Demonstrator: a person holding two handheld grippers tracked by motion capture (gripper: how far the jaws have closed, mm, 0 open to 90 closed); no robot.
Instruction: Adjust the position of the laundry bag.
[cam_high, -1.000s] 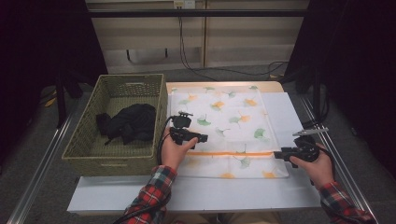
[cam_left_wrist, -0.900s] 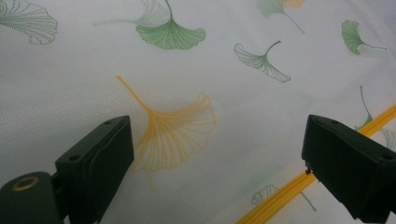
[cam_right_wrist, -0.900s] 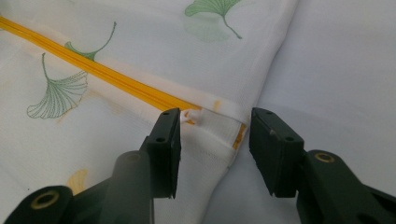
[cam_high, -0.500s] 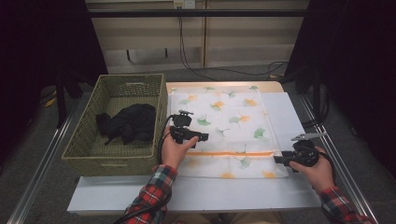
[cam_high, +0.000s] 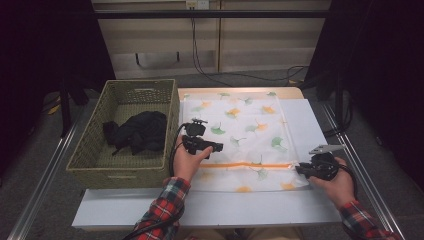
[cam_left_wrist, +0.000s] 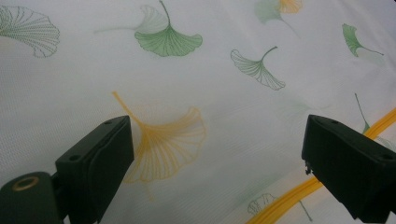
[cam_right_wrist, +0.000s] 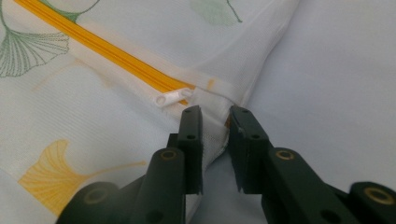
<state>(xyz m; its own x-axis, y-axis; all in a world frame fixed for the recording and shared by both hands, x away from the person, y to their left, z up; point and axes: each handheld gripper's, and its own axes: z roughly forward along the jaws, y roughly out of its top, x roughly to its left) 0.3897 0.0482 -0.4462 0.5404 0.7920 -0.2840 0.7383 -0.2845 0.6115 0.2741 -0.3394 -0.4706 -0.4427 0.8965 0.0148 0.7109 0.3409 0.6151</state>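
Inspection from the high view: we find a white leaf-print mesh bag (cam_high: 245, 140) lying flat on the desk (cam_high: 310, 210), beside a wicker basket (cam_high: 90, 165) that holds dark clothing (cam_high: 137, 131). The left tongs (cam_high: 216, 148) hover over the bag; the right tongs (cam_high: 300, 169) sit at its near right corner.

Left gripper view: we note the left tongs (cam_left_wrist: 215, 158) spread wide above the fabric, gripping nothing.

Right gripper view: the right tongs (cam_right_wrist: 215, 116) have just been closing. They now stand narrow, with the bag's corner edge between them, next to the orange zipper (cam_right_wrist: 107, 56) and its white pull tab (cam_right_wrist: 173, 97).
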